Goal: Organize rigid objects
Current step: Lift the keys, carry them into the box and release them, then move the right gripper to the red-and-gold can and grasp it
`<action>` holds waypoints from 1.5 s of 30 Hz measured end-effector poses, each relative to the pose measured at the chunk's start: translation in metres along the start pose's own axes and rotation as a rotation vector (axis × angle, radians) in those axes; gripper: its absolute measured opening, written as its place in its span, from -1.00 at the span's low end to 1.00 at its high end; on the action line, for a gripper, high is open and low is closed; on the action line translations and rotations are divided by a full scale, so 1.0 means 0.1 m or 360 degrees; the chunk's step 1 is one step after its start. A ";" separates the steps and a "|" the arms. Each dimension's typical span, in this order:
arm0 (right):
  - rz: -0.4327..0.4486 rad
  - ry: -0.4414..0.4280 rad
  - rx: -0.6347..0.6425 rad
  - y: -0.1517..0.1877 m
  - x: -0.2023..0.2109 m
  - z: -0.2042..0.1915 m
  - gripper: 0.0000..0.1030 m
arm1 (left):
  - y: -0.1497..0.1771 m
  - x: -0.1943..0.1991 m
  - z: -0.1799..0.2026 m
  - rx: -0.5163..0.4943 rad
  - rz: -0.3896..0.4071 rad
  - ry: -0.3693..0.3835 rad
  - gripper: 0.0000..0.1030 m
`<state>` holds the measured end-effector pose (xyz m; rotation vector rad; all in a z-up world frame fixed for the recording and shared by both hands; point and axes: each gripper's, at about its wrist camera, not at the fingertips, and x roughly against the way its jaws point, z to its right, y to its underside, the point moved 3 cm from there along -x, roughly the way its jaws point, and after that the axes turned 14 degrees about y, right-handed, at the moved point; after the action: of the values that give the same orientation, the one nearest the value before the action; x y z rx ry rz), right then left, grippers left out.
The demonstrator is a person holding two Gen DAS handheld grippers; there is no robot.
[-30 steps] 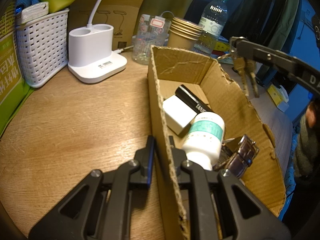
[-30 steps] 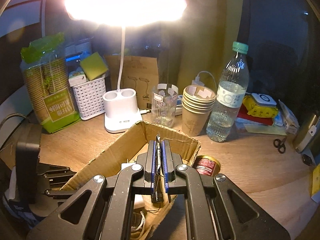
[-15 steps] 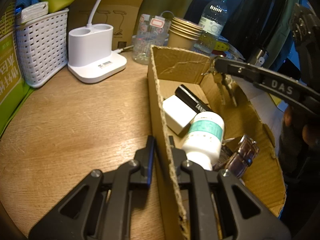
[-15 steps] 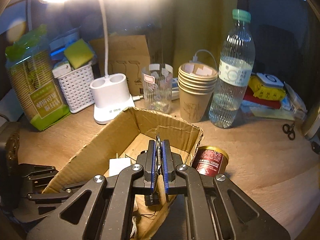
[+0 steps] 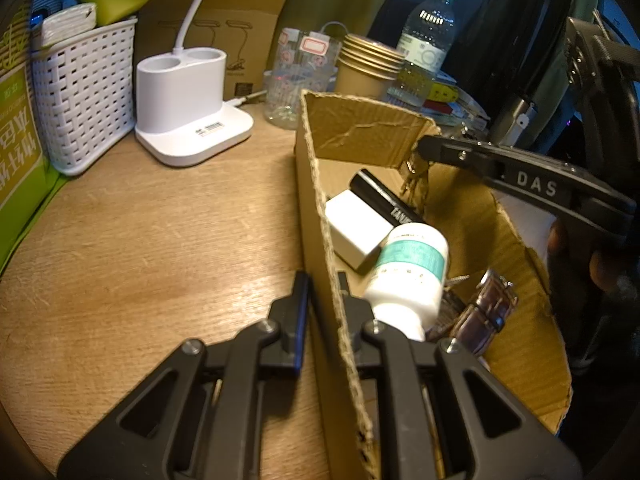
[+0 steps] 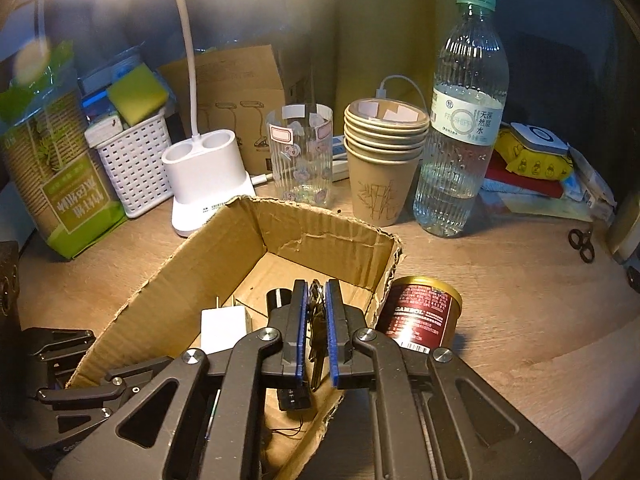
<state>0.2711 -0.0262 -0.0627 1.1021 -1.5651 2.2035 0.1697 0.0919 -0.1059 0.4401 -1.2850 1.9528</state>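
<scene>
The right gripper (image 6: 316,320), at lower centre of the right wrist view, has its jaws drawn narrow on a bunch of keys (image 6: 316,334); the blue pads press the ring end and the blades hang free below, over the inside of the cardboard box (image 6: 320,240). In the left wrist view the same bunch (image 5: 416,184) dangles at right of centre, beside the box's far corner. The left gripper (image 5: 322,308), at bottom centre of that view, is clamped tight on the box's near wall and steadies it. Judgement: the keys are small, hard metal and moderately heavy, loosely linked, so they swing and may slip; the ring is the sound place to grip, and a low release would limit bounce. The box is light, torn corrugated card and would shift if unheld. Already inside lie a white charger (image 5: 356,232), a black tube (image 5: 384,200), a white bottle (image 5: 408,276) and a watch (image 5: 488,312). A red can (image 6: 420,314) stands just outside the box wall.
</scene>
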 end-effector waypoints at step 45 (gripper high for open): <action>0.0113 0.0203 -0.0241 0.12 0.48 0.78 0.02 | -0.01 -0.01 0.00 0.0001 -0.0004 0.0002 -0.76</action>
<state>0.2657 -0.1108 -0.0271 0.8582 -1.7073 2.1122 0.1711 0.0913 -0.1060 0.4410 -1.2825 1.9512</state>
